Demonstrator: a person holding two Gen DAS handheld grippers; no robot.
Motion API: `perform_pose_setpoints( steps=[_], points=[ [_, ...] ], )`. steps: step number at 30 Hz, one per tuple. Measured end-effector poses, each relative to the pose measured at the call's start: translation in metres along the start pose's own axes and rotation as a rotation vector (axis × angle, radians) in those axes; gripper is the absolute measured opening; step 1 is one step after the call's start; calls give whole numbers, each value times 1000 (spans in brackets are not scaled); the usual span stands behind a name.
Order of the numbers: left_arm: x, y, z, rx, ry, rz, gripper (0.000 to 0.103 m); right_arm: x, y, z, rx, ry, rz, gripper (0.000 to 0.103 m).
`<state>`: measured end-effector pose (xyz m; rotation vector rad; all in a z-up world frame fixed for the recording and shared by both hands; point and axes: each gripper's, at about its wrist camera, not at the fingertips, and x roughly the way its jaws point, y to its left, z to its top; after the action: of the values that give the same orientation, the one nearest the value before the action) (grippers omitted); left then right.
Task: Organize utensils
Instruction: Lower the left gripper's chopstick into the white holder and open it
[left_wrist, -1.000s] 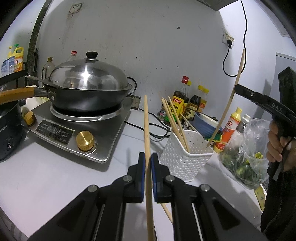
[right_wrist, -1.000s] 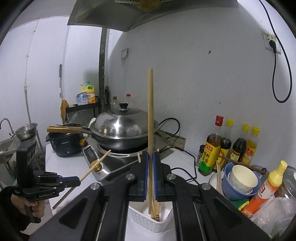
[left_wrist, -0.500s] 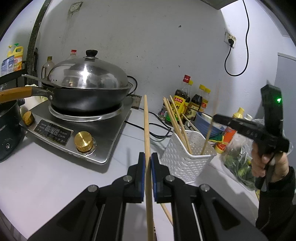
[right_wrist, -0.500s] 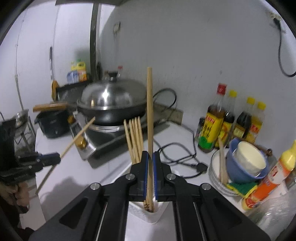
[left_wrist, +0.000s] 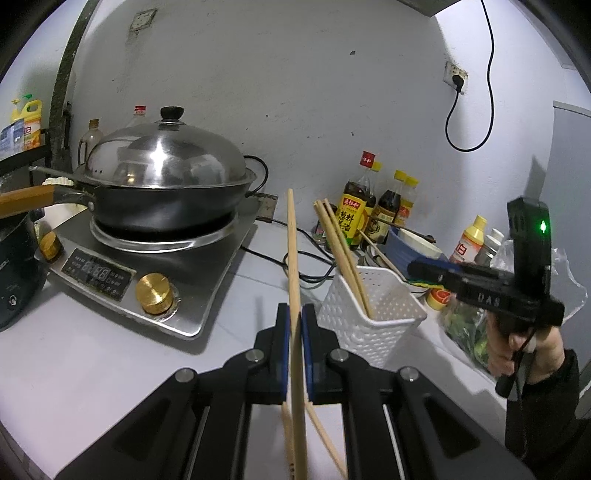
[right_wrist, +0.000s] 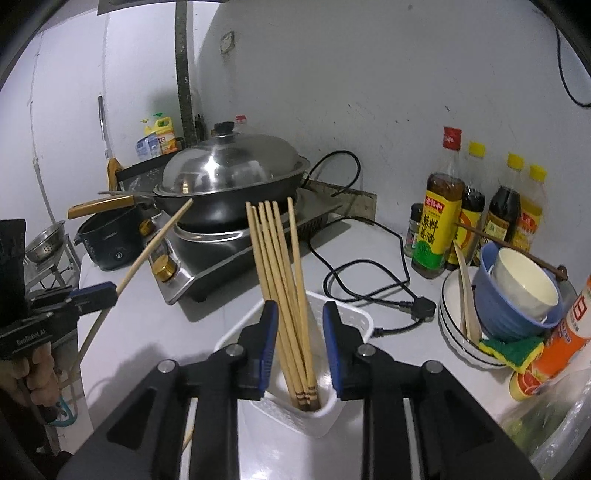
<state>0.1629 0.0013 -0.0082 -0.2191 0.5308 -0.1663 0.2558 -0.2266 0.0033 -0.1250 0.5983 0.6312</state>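
Observation:
My left gripper (left_wrist: 294, 321) is shut on one wooden chopstick (left_wrist: 291, 240) that points up and away over the counter. To its right stands a white perforated basket (left_wrist: 373, 317) with chopsticks (left_wrist: 340, 251) leaning in it. My right gripper (right_wrist: 299, 332) hovers just over that basket (right_wrist: 351, 317) and its jaws are opening. Several chopsticks (right_wrist: 280, 266) stand between the blue pads, which do not press on them. The right wrist view also has the left gripper (right_wrist: 107, 291) at the left, with its held chopstick (right_wrist: 155, 243).
A lidded wok (left_wrist: 162, 184) sits on an induction cooker (left_wrist: 147, 273) at the left, with a black cable (right_wrist: 369, 280) trailing past the basket. Sauce bottles (right_wrist: 439, 221), stacked bowls (right_wrist: 517, 295), an orange squeeze bottle (right_wrist: 565, 332) and a bag of greens (left_wrist: 465, 325) crowd the right.
My right gripper came down over the basket and parted its jaws. The chopstick it held now stands in the basket with the others. The left gripper has hardly moved.

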Motion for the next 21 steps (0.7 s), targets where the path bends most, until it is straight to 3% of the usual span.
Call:
perform_pose_setpoints(
  steps=[4,12,21],
  points=[
    [8,-12,8,13,2,-12,6,-4,-10,-9,27,-7,13,35],
    [38,-37,28,-12,13,-59,6,-8,-29,-21,75,-24,33,39],
    [87,-31,59,-249,1,-123,6,-8,-53,-32,137,-47,58,42]
  ],
)
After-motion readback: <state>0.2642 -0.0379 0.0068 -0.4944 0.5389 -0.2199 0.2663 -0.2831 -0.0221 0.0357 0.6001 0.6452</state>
